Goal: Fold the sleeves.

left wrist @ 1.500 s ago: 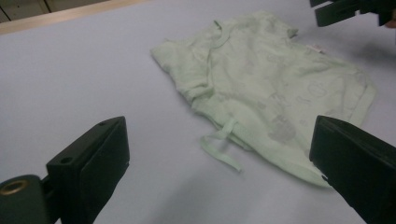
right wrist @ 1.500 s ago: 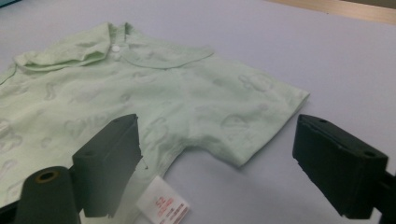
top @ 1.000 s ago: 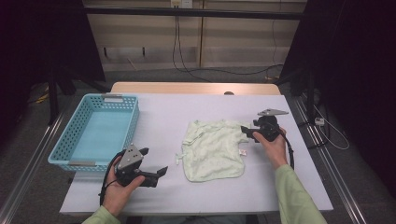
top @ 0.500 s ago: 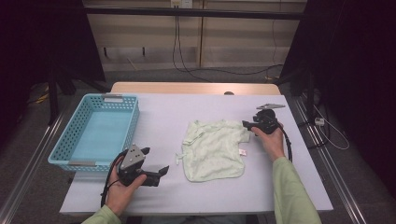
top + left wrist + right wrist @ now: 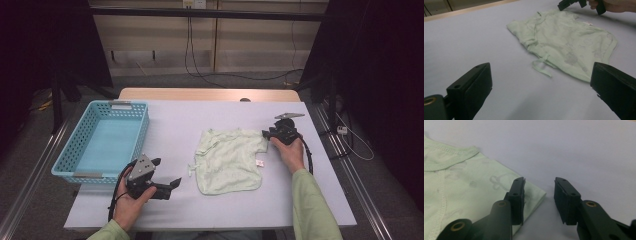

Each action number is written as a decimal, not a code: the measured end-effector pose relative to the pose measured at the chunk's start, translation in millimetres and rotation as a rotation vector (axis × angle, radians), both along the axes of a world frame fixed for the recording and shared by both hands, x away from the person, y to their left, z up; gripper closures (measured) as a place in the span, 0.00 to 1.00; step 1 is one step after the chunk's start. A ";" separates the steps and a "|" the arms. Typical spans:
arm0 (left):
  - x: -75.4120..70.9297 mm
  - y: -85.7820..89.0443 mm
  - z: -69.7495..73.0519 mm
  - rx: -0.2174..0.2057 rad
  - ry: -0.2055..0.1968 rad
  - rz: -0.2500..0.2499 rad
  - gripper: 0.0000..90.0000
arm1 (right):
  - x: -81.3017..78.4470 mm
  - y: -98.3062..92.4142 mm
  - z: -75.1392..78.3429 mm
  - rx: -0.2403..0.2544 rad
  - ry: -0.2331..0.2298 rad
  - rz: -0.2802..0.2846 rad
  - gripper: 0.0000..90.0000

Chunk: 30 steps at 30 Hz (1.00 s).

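Note:
A pale green baby garment (image 5: 230,160) lies flat near the middle of the lavender table (image 5: 175,125). My right gripper (image 5: 266,134) sits low at its upper right sleeve corner. In the right gripper view the jaws (image 5: 539,182) have just been closing. One jaw is over the sleeve corner (image 5: 534,192) and the other over bare table, with the cloth edge between them, not pinched. My left gripper (image 5: 166,171) rests near the front left edge, open wide and holding nothing. It looks toward the garment (image 5: 569,42) and the right gripper (image 5: 567,3).
A light blue mesh basket (image 5: 75,145) stands at the table's left side, just behind my left hand. The table's wooden far edge (image 5: 210,94) runs behind. Dark frames and cables flank the table.
My right gripper has shifted a little at the sleeve corner and dropped closer to the table, with its jaws narrower. The left gripper and the garment have stayed put.

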State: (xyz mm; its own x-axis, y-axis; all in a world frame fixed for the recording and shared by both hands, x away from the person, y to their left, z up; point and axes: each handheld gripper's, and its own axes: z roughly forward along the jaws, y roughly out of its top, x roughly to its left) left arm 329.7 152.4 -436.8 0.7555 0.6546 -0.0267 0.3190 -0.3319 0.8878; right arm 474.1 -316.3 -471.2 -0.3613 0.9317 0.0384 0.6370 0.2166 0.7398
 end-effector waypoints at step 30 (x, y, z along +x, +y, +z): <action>0.4 1.2 0.2 -0.003 0.011 -0.004 0.04 | -8.8 10.8 12.7 0.050 -0.045 0.048 0.97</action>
State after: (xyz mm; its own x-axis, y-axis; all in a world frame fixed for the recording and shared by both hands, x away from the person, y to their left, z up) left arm 330.1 153.6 -436.6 0.7580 0.6513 -0.0367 0.3273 -0.3311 0.8850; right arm 465.3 -305.4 -458.4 -0.4083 0.9104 0.0673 0.5926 0.2083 0.7781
